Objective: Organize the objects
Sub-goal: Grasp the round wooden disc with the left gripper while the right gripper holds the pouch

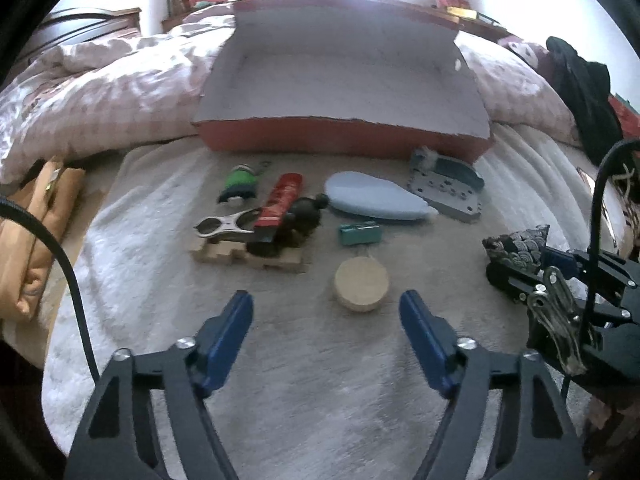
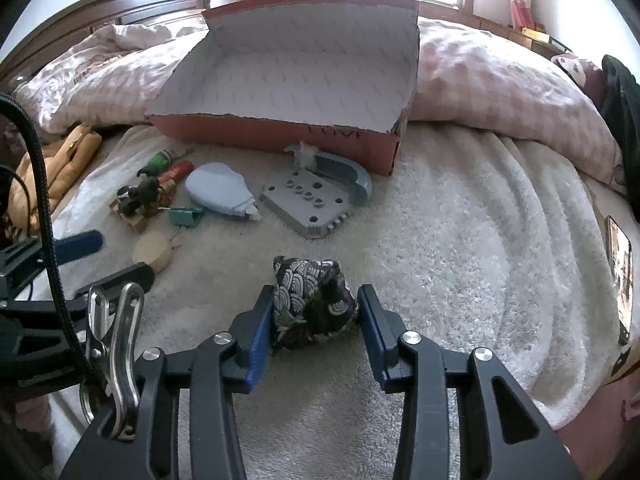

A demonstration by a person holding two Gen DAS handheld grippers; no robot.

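Plenty of bare white blanket (image 2: pixel 460 240) on my right side, while the red box (image 2: pixel 280 136) sits open at the far edge with the clutter bunched in front of it. My left view shows the cork disc (image 1: pixel 362 285) just ahead of my left gripper (image 1: pixel 326 308); only the right view shows the phone (image 2: pixel 619 276) at the blanket's edge. Left jaws are spread wide on nothing, and my right gripper (image 2: pixel 316 312) is clamped on the patterned pouch (image 2: pixel 312 304), near the blanket's front.
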